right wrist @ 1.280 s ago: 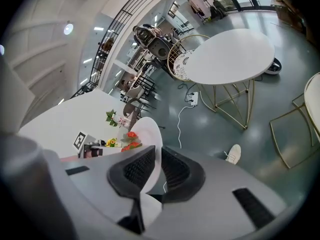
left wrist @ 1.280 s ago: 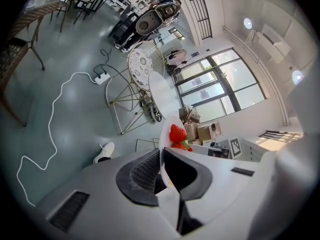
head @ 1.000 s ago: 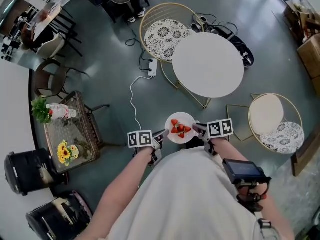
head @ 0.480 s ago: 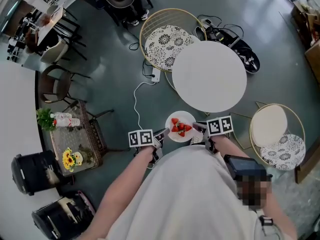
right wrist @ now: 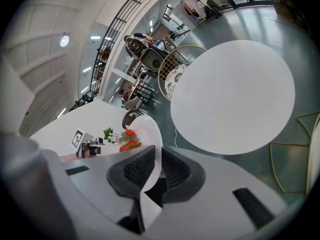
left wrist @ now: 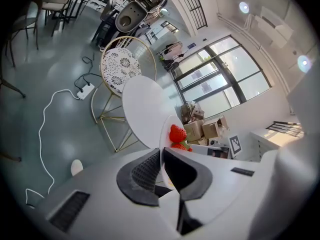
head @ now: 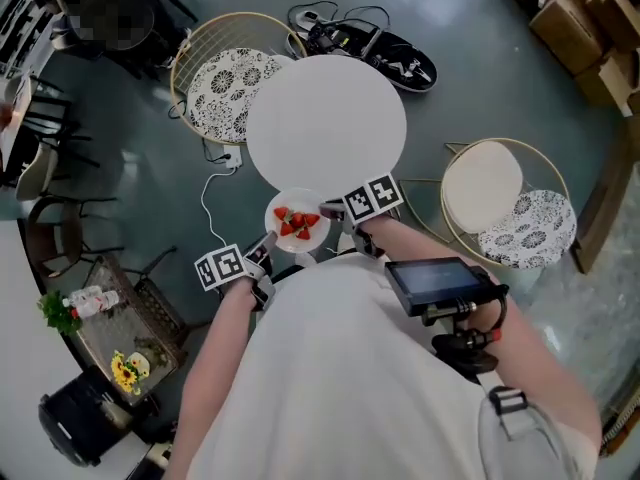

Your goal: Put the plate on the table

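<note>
The person wears a plain white top [head: 340, 368]. The left hand-held gripper [head: 264, 250] and the right hand-held gripper [head: 330, 211] share a smooth light-grey moulded body, and their jaws carry black pads [left wrist: 145, 171] with a fine ribbed texture. Each bears a white cube printed with black square markers [head: 222, 266]. A black flat-screened device on a black bracket [head: 440, 283] sits by the right arm.

No words, numbers or brand names readable anywhere.

Only sign-like marks: black-and-white square pattern markers, no letters.
- one set on white cube [head: 222, 266] of left claw [head: 262, 251], near left
- one set on white cube [head: 372, 198] of right claw [head: 336, 211], right of it

Black flat screen device [head: 440, 280] on right forearm: face dark, nothing legible.

Brown cardboard boxes [head: 590, 13], far right: any print too small to tell.
</note>
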Demonstrator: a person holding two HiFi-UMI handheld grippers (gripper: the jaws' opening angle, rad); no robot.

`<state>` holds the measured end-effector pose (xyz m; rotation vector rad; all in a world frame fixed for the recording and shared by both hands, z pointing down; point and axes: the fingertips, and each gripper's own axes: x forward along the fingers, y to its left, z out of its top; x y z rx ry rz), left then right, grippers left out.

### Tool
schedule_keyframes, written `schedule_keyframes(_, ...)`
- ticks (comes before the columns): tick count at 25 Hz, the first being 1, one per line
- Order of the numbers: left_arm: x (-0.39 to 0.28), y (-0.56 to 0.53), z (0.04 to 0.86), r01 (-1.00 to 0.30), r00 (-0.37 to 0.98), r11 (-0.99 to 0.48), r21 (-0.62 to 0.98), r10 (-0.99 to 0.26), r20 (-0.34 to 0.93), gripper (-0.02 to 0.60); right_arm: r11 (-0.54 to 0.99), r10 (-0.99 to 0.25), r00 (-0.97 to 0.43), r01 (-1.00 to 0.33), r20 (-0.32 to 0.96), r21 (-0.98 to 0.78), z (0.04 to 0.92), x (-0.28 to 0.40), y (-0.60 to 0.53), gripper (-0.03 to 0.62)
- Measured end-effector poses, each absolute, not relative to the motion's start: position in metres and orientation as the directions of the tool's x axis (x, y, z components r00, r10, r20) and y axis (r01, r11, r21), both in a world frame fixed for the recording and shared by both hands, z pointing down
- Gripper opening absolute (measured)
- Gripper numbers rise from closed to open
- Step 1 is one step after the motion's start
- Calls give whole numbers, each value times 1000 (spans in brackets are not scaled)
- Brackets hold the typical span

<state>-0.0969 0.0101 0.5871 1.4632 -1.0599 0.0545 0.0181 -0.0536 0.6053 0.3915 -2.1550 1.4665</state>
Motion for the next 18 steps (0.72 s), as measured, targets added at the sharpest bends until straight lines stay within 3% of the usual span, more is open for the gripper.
schedule_keyframes(18, -62, -77, 600, -633, 690, 57, 772, -411, 597, 24, 230, -124, -799, -600, 589, -766, 612, 65, -110, 41)
